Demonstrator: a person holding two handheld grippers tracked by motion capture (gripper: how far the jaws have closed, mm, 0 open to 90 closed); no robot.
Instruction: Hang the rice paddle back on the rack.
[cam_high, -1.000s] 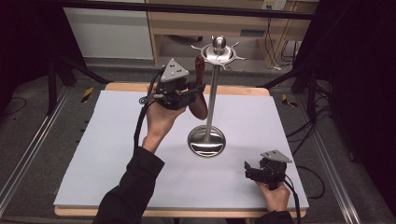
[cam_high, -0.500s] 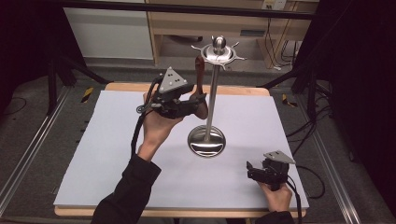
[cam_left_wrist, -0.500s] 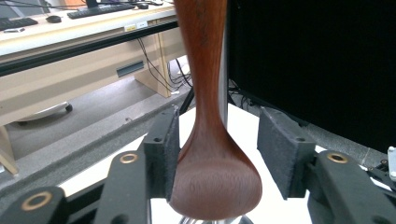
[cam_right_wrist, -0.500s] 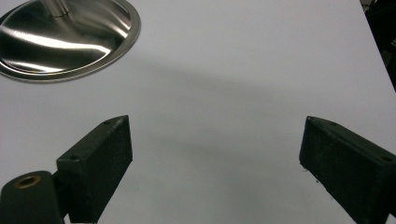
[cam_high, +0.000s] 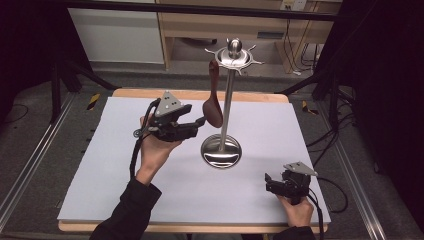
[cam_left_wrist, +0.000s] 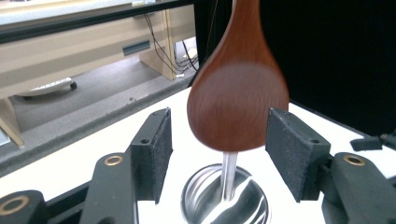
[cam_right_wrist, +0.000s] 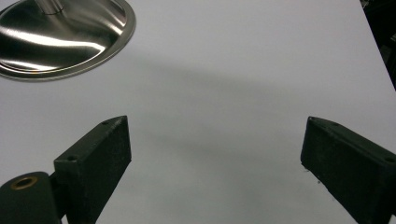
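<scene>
You are letting go of the brown wooden spoon (cam_high: 214, 102) hanging on the steel rack (cam_high: 227, 100).
Left claw (cam_left_wrist: 219, 154) is opening wide, pads off the bowl; right claw (cam_right_wrist: 215, 163) gaping idle. Be backing away without nudging it.

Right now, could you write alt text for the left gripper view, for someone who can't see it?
A brown wooden spoon hangs bowl-down between the left gripper's open black pads, which have just been opening and stand clear of it. Behind it rise the metal stand's pole and round base on a white table.

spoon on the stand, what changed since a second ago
The left gripper has just been opening and has let go of the wooden spoon, which now hangs from the stand between the parted pads. The right gripper stayed put, open, on the table.
</scene>
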